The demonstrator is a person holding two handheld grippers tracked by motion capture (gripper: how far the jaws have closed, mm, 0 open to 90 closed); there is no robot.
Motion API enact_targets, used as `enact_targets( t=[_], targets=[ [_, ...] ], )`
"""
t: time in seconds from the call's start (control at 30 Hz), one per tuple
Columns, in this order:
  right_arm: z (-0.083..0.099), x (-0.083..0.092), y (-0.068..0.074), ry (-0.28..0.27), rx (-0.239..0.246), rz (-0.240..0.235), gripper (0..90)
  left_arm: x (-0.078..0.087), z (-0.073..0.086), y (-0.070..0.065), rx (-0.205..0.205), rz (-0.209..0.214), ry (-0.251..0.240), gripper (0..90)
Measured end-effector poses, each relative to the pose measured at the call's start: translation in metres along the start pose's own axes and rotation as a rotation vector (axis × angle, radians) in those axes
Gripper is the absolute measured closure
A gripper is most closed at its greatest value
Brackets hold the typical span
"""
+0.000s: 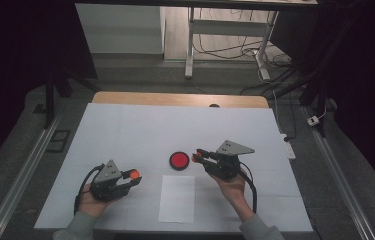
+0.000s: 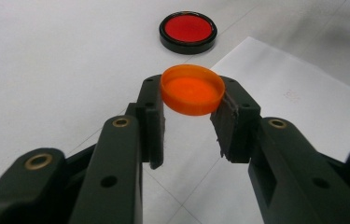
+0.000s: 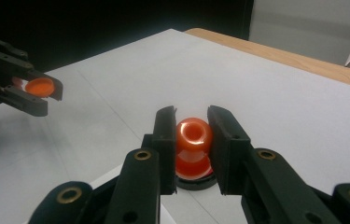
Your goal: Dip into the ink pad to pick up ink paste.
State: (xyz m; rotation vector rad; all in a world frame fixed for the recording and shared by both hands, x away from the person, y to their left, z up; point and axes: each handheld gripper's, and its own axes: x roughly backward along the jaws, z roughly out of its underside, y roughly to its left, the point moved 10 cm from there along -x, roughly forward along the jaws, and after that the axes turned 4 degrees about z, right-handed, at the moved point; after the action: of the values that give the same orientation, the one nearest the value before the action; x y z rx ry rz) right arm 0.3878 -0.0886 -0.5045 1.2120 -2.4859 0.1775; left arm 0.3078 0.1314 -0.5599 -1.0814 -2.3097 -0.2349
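Two hand-held grippers (image 1: 134,176) (image 1: 195,156) (each gripping, seemingly, one orange piece).

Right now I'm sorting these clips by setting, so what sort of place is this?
Probably a lab or recording workspace, not a home. A white-covered table stands between dark curtains, loose cables trail across the floor behind, and metal rails flank the table.

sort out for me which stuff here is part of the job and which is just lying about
In the job:
- orange cap, held in the left tongs
- orange bottle, held in the right tongs

Possibly part of it:
- red disc in a black rim

Just lying about:
- white sheet of paper
- table
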Motion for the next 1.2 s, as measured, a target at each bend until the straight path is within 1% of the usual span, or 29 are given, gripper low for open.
enact_targets(
  t=[0.2,0.33,0.5,0.93,1.07,1.2],
  targets=[
    [-0.002,-0.006,-0.001,0.002,0.003,0.0,72.7,0.0,0.0,0.0,0.002,0.001,0.0,64.7],
    [-0.002,-0.011,0.0,0.012,0.018,0.005,72.7,0.0,0.0,0.0,0.0,0.0,0.001,64.6],
    [-0.002,-0.018,-0.001,0.025,0.022,0.01,72.7,0.0,0.0,0.001,0.001,0.001,0.001,64.6],
    [0.002,-0.032,-0.009,0.048,0.016,0.023,72.6,-0.001,0.001,0.0,-0.006,0.003,0.007,64.6],
    [0.002,-0.035,-0.01,0.051,0.01,0.02,72.6,-0.001,0.001,0.0,-0.006,0.003,0.008,64.6],
    [0.004,-0.042,-0.009,0.067,0.015,0.019,72.6,-0.002,0.001,0.0,-0.006,0.005,0.011,64.6]
  ],
)
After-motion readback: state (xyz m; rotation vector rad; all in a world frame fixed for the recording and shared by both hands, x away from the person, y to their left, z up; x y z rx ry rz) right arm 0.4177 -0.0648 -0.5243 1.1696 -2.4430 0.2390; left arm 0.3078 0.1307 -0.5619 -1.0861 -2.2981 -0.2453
